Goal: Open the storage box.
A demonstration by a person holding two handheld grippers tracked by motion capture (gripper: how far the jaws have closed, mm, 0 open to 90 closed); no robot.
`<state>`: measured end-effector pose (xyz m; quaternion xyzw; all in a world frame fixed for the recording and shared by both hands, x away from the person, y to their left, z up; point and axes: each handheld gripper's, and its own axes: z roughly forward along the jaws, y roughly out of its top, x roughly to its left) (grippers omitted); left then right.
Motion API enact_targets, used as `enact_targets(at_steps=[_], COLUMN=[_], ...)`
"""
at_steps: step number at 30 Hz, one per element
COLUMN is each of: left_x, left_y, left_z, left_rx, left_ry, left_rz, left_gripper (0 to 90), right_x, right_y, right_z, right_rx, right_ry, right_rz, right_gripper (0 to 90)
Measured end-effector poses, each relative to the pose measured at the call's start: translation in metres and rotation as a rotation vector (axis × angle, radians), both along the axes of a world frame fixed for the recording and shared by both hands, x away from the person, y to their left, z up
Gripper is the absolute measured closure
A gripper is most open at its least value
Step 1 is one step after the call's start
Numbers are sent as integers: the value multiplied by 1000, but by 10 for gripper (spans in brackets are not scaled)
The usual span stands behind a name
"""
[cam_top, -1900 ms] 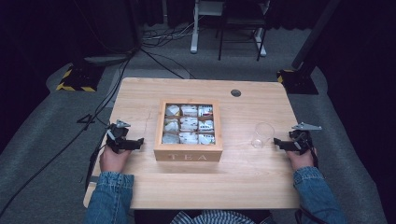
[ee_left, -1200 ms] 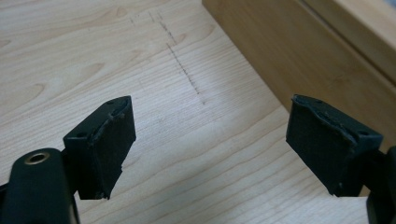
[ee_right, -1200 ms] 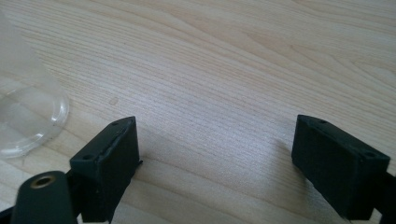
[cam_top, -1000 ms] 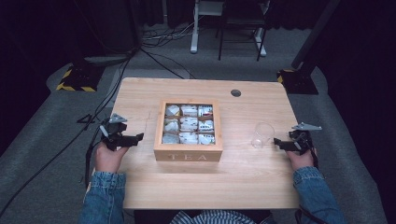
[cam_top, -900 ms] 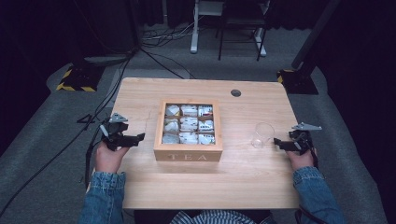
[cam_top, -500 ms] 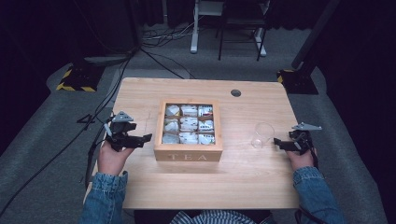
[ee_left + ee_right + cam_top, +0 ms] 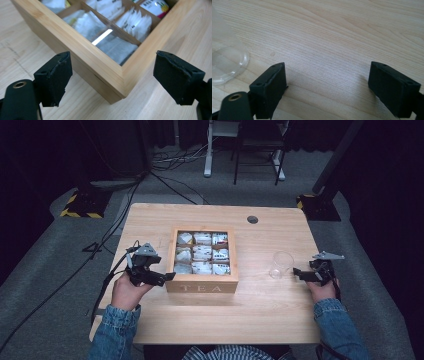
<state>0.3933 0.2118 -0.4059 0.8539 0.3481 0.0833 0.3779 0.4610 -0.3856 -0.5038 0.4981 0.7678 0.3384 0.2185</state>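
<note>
Left gripper [image 7: 167, 277] jaws apart at tea box [image 7: 202, 281] corner, right gripper [image 7: 297, 273] jaws apart near glass [image 7: 280, 265]

obstacles: tea box [image 7: 202, 285] mid-table, glass [image 7: 281, 265] to its right | free: bare table [image 7: 260, 312] along near edge

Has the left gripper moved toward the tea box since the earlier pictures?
Yes. In the high view the left gripper has shifted right across the table, closing on the near left corner of the tea box; its open fingers now frame that corner.
</note>
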Motion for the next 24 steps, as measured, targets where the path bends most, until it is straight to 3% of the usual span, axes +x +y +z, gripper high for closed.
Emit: enact_targets(at_steps=[1, 8, 13, 16, 19, 21, 24], left_x=[1, 3, 4, 4, 4, 4, 4], left_y=[-3, -10, -17, -18, -18, -17, -17], left_z=[-3, -9, -16, -17, -18, -17, -17], left_rx=[14, 49, 130, 139, 176, 194, 206], left_ry=[26, 74, 117, 118, 117, 121, 120], left_rz=[-21, -42, -49, -48, -50, -50, -52], left_gripper=[161, 154, 155, 166, 205, 291, 333], right_x=[0, 0, 0, 0, 0, 0, 0], right_y=[0, 0, 0, 0, 0, 0, 0], right_z=[0, 0, 0, 0, 0, 0, 0], right_rx=[0, 0, 0, 0, 0, 0, 0], right_ry=[1, 1, 1, 0, 1, 0, 1], right_rz=[1, 1, 1, 1, 1, 1, 1], right_gripper=[154, 154, 154, 154, 154, 154, 154])
